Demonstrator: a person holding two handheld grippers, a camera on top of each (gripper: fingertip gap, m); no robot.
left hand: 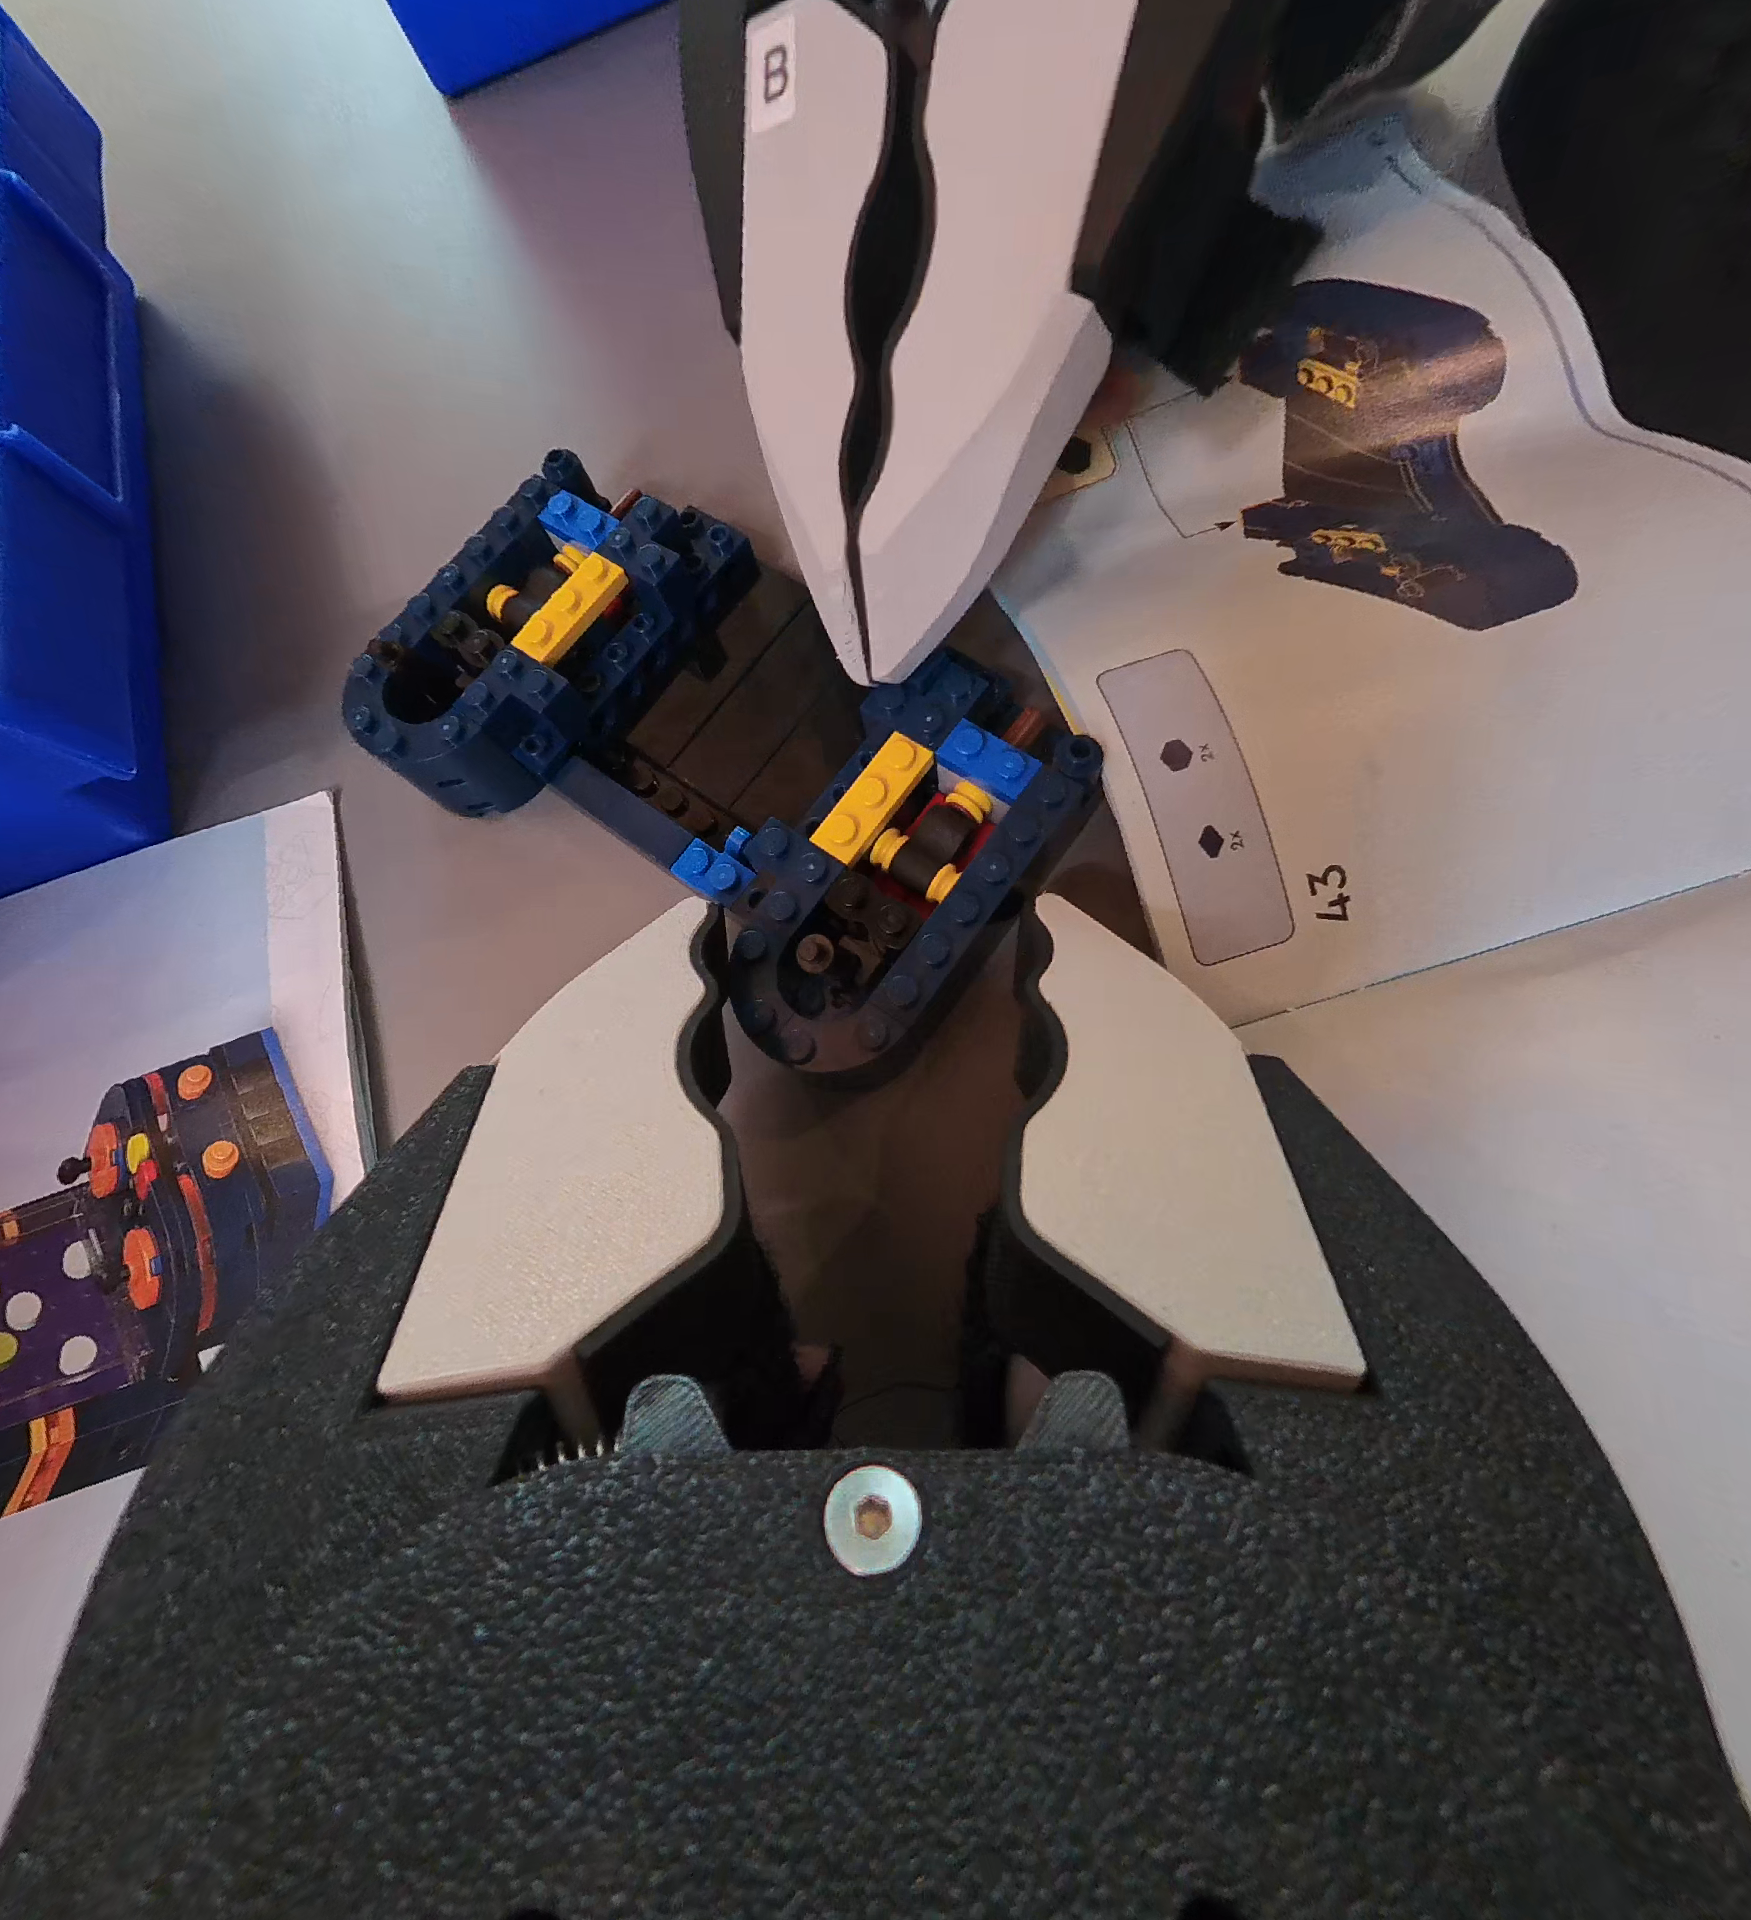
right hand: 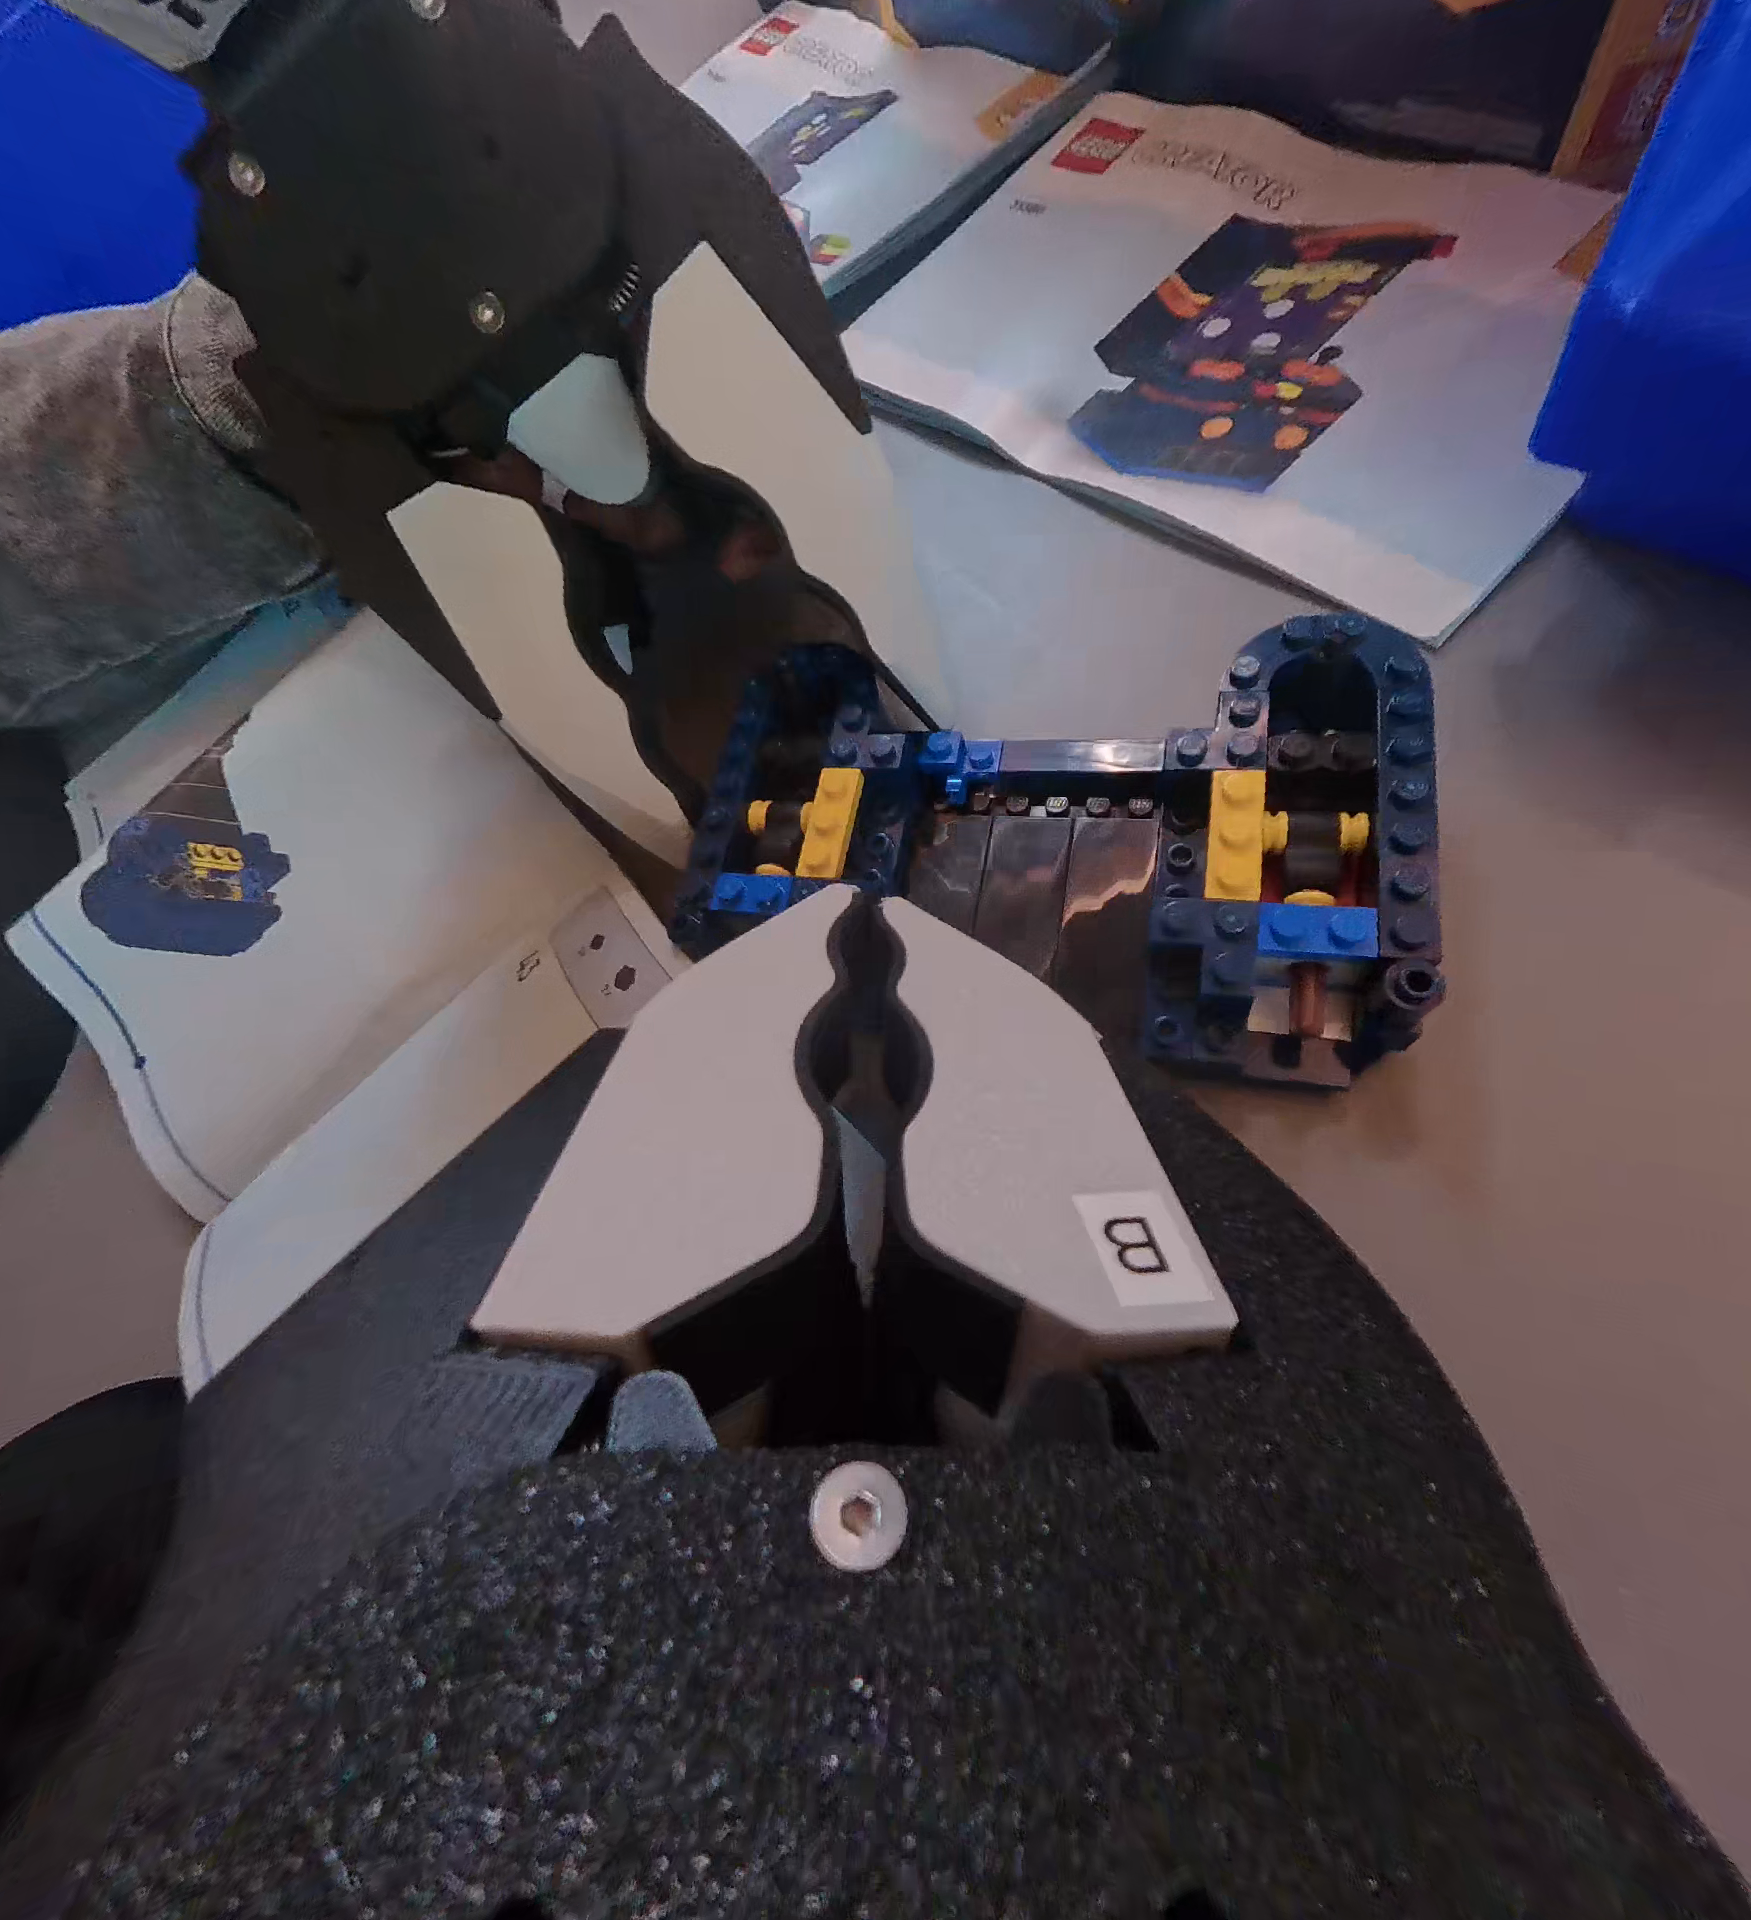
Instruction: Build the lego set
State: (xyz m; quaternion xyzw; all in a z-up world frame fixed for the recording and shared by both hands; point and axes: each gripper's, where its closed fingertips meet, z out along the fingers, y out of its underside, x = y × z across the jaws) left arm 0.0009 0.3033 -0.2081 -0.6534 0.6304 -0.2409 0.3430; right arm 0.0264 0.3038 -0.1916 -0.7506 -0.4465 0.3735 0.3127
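Left gripper [left hand: 871,997]: jaws gripping the dark-blue brick model's [left hand: 715,727] rounded end | right gripper [right hand: 855,904]: at 12 o'clock, jaws closed, tips touching model | open instruction booklet [left hand: 1422,665] lying at 2 o'clock.

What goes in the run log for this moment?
left gripper: clamped on rounded end of dark blue brick model | right gripper: shut, tips at model's edge | open instruction booklet beside
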